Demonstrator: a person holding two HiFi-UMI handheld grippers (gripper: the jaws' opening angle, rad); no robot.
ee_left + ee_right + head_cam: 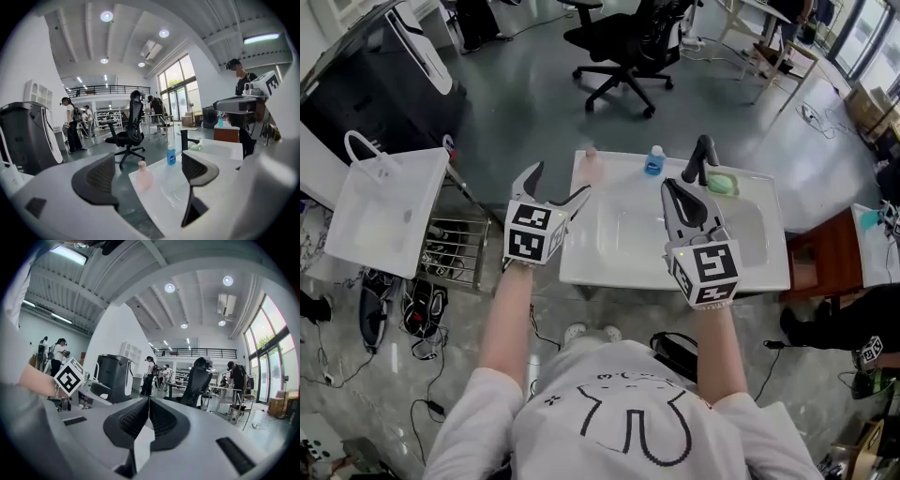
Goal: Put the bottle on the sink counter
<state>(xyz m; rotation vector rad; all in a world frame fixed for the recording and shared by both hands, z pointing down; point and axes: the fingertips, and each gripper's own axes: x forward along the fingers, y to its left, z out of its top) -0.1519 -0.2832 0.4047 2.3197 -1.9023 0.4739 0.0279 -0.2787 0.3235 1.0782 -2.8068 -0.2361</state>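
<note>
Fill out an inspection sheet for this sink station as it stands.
Surface: white sink counter with one basin.
Job's things: pink bottle upright on the counter's back left corner, free of both grippers.
Clutter: blue bottle and green item on the back rim, either side of the black faucet.
Grippers: left gripper open, near the pink bottle; right gripper shut on nothing, over the basin.
Cables: loose cables on the floor at left.
Surroundings: second white sink at left, office chair beyond, people farther off.
</note>
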